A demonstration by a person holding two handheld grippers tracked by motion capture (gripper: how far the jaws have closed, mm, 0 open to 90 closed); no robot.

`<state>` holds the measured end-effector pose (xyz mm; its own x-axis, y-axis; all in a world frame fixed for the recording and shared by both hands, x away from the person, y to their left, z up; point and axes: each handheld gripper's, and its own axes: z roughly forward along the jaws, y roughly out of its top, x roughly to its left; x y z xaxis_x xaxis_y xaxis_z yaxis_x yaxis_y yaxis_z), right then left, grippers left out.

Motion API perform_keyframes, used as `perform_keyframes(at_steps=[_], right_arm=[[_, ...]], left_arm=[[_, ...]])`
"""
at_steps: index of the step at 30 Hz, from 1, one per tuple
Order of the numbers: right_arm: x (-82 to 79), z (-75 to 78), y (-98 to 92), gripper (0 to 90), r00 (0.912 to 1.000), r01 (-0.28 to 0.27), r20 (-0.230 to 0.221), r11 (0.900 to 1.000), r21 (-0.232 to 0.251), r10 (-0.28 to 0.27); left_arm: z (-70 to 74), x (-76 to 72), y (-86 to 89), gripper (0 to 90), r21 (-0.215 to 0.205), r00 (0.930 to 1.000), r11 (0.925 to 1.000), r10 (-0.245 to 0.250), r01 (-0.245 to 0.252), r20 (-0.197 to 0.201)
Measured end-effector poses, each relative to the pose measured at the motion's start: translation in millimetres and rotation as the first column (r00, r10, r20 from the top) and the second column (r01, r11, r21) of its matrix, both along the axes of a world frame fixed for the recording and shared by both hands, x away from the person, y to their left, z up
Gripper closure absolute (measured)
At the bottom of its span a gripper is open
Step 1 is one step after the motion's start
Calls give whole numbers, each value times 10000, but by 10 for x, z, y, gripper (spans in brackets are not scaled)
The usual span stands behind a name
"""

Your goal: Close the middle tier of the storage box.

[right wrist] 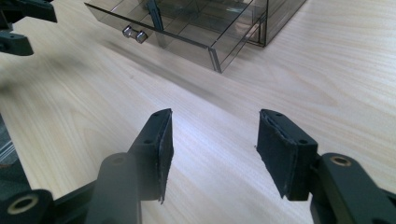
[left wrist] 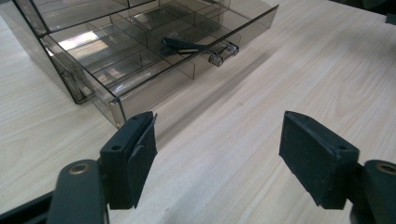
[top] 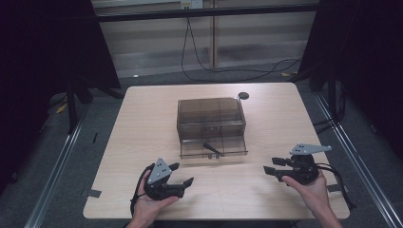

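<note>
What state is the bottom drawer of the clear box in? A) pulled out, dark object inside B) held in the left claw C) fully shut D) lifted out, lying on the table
A: the drawer sticks out from the box toward the person, with a dark object lying in it.

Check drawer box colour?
Smoky transparent grey-brown plastic; the drawer box shows best in the left gripper view.
</note>
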<state>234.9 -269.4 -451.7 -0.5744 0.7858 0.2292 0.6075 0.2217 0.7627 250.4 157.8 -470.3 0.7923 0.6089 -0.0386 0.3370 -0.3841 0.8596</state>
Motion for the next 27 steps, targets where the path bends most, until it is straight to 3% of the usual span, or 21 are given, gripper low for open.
perform_keyframes(at_steps=[7,10,13,16,18,27], right_arm=[[-103,-96,-48,439,10000,51,-61,10000,-9,-52],[-115,-156,-69,436,9998,77,-200,10000,-29,-78],[-122,-157,-71,430,9998,67,-191,9999,92,-65],[-124,-167,-73,426,9999,-12,-132,9998,173,14],[-128,-191,-57,422,9997,-74,-242,9999,72,76],[-141,-186,-63,407,9998,-53,-183,10000,-2,53]], left_arm=[[6,24,-83,386,75,9997,9997,-249,250,-73],[0,55,-129,478,-68,9986,9987,-508,507,-129],[20,75,-193,539,-533,9951,9941,-958,944,-234],[41,93,-248,618,-632,9945,9928,-1030,1017,-175],[33,131,-320,686,-414,9930,9925,-1159,1150,-210],[-1,288,-506,832,32,9910,9915,-1300,1301,-330]])
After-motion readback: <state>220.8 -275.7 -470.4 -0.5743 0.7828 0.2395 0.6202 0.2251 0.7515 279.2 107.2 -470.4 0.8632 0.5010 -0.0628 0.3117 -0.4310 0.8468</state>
